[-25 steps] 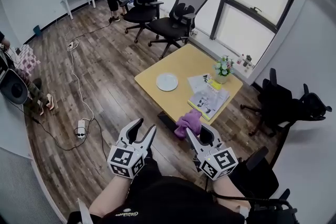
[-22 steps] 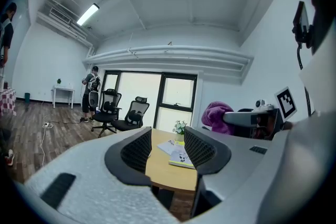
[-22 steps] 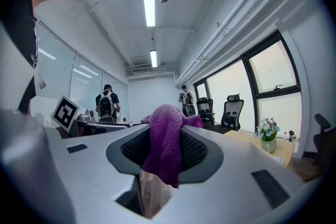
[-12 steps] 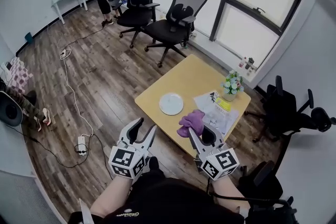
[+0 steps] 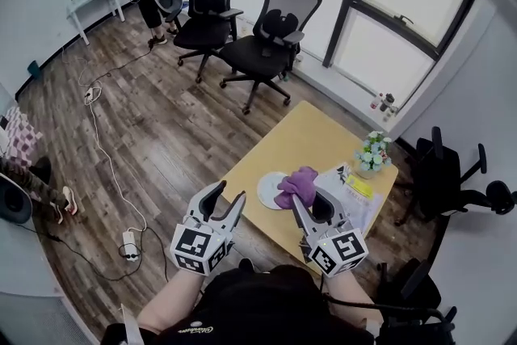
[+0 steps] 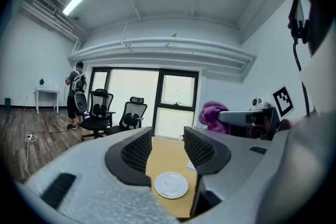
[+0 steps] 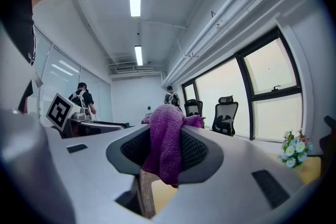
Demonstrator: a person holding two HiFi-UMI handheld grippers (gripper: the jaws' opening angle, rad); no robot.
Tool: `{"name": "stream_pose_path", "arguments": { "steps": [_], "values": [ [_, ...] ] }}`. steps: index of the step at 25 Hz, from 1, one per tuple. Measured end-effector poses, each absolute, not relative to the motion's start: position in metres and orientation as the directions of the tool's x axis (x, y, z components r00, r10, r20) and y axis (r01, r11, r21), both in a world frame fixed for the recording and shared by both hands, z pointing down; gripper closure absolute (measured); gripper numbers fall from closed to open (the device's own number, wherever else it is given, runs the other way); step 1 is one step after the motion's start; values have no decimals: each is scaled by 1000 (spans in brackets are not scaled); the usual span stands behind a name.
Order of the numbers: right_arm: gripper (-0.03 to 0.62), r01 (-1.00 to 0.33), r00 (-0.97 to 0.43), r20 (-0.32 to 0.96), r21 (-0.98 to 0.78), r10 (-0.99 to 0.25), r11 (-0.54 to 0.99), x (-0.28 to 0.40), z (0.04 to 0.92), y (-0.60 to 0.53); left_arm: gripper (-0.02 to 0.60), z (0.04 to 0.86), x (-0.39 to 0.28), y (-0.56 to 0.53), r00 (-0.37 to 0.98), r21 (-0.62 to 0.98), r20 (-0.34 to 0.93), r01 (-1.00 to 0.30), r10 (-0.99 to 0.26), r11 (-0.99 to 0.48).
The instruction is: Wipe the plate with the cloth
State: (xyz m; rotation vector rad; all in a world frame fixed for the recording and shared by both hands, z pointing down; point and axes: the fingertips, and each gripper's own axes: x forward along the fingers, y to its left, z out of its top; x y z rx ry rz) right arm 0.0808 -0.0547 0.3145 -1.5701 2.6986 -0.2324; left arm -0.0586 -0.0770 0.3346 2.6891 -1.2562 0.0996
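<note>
**Cloth clamped in the right gripper, plate on the table**

The left gripper [image 5: 227, 195] shows by the near left edge of the table [image 5: 311, 137], its jaws apart with nothing between them. Its own view looks past them to the white plate [image 5: 269, 190], which lies close to that edge. In the head view the purple cloth [image 5: 297, 183] overlaps the plate's right side. It is bunched in the right gripper [image 5: 310, 203], whose jaws are clenched on it. Papers [image 5: 359, 202] and a flower pot [image 5: 373, 151] sit toward the right corner.

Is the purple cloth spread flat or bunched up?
Bunched up: the cloth hangs crumpled, clamped between the jaws of the right gripper.
</note>
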Motion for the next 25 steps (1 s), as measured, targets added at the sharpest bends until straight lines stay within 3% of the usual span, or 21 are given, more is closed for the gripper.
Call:
{"name": "stream_pose_path", "arguments": {
  "steps": [18,25],
  "values": [
    [457,-850,-524,120,-129,-843,510,98,324,-81,394,355,-26,-103,643,178,164,-765,-748,-619],
    [457,-844,-535,194,-165,-823,510,92,358,-82,394,401,-35,-94,628,238,259,-778,-734,-581]
  ]
}}
